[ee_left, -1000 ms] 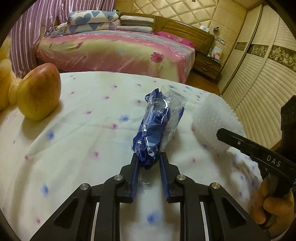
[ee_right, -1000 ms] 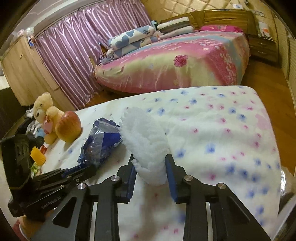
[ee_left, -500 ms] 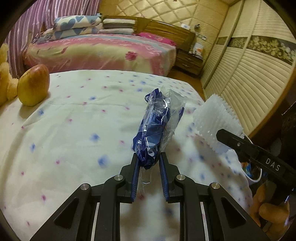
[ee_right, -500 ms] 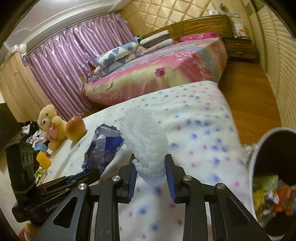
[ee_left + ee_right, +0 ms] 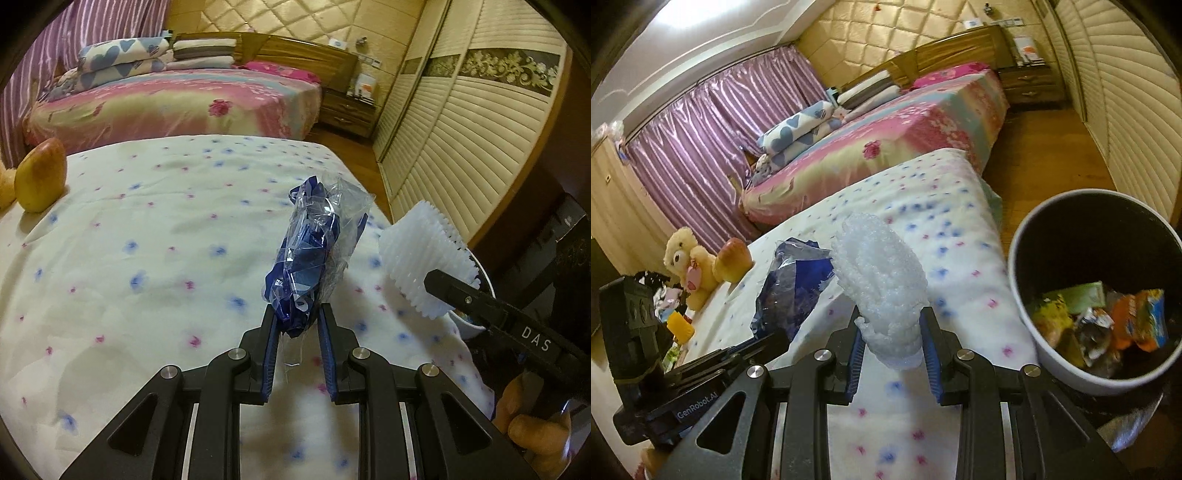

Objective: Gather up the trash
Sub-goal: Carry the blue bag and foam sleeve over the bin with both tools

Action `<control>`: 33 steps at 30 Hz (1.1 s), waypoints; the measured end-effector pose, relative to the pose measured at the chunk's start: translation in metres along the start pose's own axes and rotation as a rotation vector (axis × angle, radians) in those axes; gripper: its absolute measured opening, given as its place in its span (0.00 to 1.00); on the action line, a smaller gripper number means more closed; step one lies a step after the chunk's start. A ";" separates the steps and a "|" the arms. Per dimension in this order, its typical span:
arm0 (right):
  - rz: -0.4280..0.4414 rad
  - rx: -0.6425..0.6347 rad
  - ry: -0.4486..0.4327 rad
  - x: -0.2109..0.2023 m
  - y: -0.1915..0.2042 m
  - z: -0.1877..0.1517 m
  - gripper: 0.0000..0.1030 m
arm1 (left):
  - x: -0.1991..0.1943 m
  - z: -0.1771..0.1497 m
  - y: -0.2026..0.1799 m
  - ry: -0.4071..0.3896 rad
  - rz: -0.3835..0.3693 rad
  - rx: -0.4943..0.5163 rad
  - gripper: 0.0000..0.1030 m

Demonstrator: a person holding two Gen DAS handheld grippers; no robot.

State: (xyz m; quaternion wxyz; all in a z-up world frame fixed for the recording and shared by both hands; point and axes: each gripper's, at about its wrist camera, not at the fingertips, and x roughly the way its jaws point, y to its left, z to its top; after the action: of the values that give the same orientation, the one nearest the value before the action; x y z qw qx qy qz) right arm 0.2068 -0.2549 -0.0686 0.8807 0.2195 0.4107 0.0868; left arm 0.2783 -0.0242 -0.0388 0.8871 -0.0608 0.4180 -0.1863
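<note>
Gripping a blue wrapper (image 5: 314,258), the left gripper (image 5: 297,325) is pointing level over the bedspread (image 5: 147,258). The right gripper (image 5: 892,332) is clamping white foam (image 5: 882,280), angling beside the bin (image 5: 1027,295), which is holding wrappers.

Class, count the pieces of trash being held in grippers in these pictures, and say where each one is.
2. A blue plastic wrapper is clamped in the left gripper; a white foam net is clamped in the right gripper, beside the trash bin.
</note>
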 end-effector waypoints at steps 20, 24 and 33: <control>-0.040 0.079 -0.061 -0.043 -0.032 -0.010 0.28 | 0.003 -0.005 -0.057 0.011 -0.036 0.114 0.19; -0.054 0.095 -0.070 -0.049 -0.041 -0.011 0.28 | 0.007 -0.004 -0.069 0.018 -0.046 0.136 0.19; -0.078 0.130 -0.082 -0.059 -0.060 -0.014 0.28 | 0.019 -0.002 -0.086 0.030 -0.062 0.170 0.19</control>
State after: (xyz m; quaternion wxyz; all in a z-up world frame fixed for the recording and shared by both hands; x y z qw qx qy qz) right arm 0.1565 -0.3234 -0.0636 0.8835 0.2632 0.3872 0.0164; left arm 0.2637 -0.1113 -0.0312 0.8765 0.0048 0.4118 -0.2494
